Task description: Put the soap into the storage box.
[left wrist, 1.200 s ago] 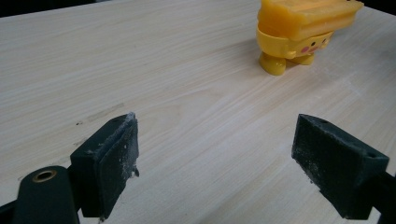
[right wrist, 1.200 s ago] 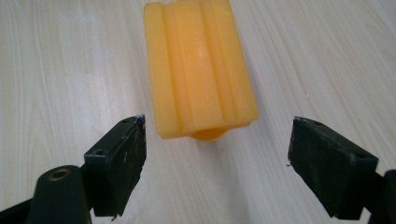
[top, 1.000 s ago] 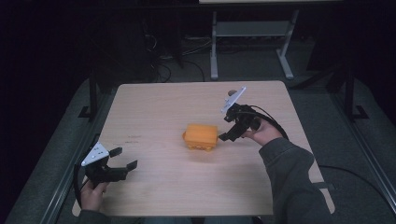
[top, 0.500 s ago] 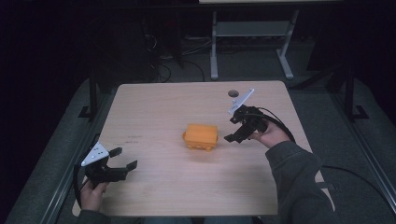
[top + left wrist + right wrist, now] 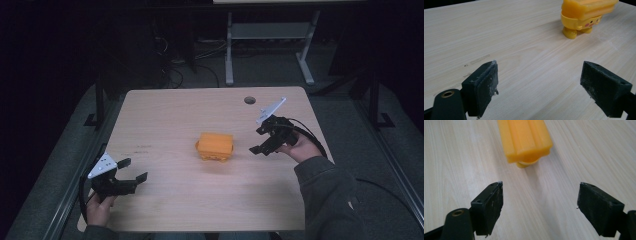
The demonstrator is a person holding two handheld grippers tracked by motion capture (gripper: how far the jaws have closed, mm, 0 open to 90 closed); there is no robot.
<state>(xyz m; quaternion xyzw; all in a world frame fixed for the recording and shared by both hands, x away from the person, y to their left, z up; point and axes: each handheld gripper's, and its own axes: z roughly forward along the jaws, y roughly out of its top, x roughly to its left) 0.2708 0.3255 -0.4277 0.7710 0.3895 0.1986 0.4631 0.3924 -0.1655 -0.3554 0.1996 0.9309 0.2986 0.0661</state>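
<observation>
A small yellow-orange plastic toy box on stubby feet [image 5: 215, 146] stands mid-table, ungrasped. The right gripper [image 5: 262, 140] hangs just beside it, jaws wide; the left gripper [image 5: 133, 170], also wide, sits well apart. Grasping remains, seemingly.

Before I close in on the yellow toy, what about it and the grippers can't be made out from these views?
- Yellow toy: top cut off by the frame edge in the left gripper view; face partly shown.
- Same toy, right gripper view: its flat top hides the face and feet.
- High view: toy too small for detail.
- Right gripper: the hand covers its rear in the high view.
- Left gripper: dim, handle hidden by the hand.
</observation>
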